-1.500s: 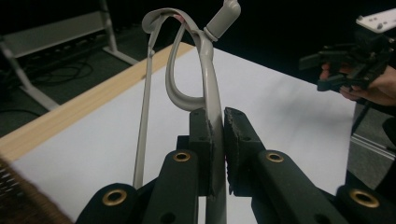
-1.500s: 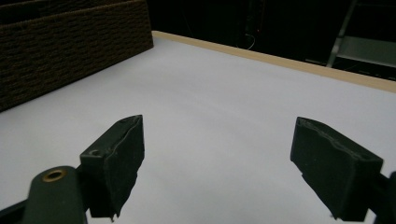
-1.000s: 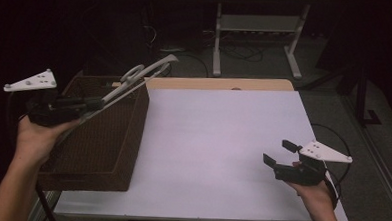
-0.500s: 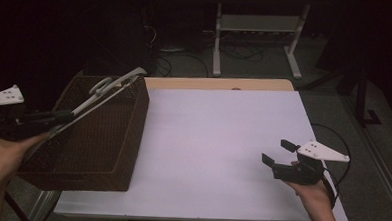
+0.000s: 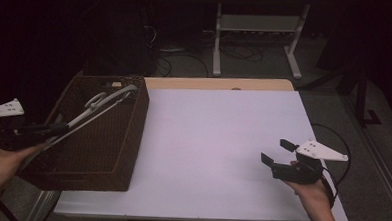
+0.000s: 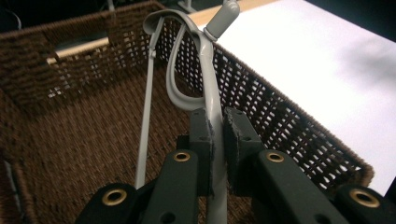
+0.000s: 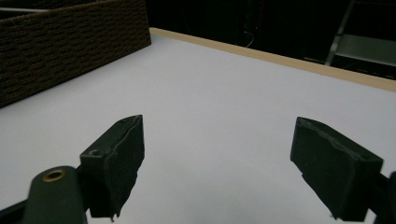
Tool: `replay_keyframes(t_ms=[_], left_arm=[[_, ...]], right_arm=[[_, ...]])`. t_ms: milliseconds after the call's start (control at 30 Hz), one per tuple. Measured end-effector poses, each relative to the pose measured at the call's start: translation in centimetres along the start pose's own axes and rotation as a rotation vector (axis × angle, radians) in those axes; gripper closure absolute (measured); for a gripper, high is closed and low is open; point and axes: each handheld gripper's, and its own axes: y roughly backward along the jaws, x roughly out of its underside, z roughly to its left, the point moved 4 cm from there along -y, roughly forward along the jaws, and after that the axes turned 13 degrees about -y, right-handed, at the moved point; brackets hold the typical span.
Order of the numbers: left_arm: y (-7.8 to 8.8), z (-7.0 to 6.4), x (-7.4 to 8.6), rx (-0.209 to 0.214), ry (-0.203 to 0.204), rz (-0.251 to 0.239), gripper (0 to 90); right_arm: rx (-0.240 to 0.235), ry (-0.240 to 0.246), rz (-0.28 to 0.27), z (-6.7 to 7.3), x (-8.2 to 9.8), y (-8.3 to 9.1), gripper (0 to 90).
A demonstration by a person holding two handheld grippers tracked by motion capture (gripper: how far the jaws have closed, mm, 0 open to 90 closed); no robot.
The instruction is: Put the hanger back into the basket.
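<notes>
Hanger [image 6: 208,84] in left gripper [image 6: 215,140], over basket [image 6: 299,126]

1. Left tongs [image 5: 58,129] were held low at the left edge of the high view by the left hand [image 5: 1,159], jaws clamped with only a thin gap between the pads [image 6: 203,135].
2. Right tongs [image 5: 277,151] were held by the right hand [image 5: 310,188] at the near right, jaws spread wide, pointing left.

readable text: none | labels, brands: none legible | numbers, signs: none | wicker basket [image 5: 97,151], white tabletop [image 5: 217,141], gripper plates: no lettering that can be read | lighting: dim
</notes>
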Motion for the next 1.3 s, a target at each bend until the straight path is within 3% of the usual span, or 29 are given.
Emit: replay_keyframes(t_ms=[433, 633, 733, 933, 1167, 1300], left_arm=[[-3.0, 0.8, 1.1, 0.029, 0.006, 0.100, 82.4], [-3.5, 1.2, 1.4, 0.046, 0.006, 0.096, 82.2], [-3.6, 1.4, 1.7, 0.040, 0.020, 0.077, 80.9], [-3.2, 1.7, 1.8, 0.033, 0.042, 0.036, 66.0], [-2.9, 1.4, 1.0, 0.018, 0.051, -0.027, 48.3], [-2.8, 0.8, 0.1, 0.006, 0.033, -0.072, 37.5]], right_arm=[[0.002, 0.001, -0.010, -0.1, -0.1, 0.2, 16.9], [0.006, 0.000, -0.011, -0.1, -0.2, 0.3, 16.9], [0.004, 0.001, -0.005, 0.0, -0.1, 0.2, 16.9], [0.000, 0.005, -0.010, 0.1, -0.2, 0.1, 16.9], [-0.005, 0.005, -0.009, 0.3, -0.3, 0.1, 16.4], [-0.015, 0.022, -0.009, 0.5, -0.5, 0.0, 15.3]])
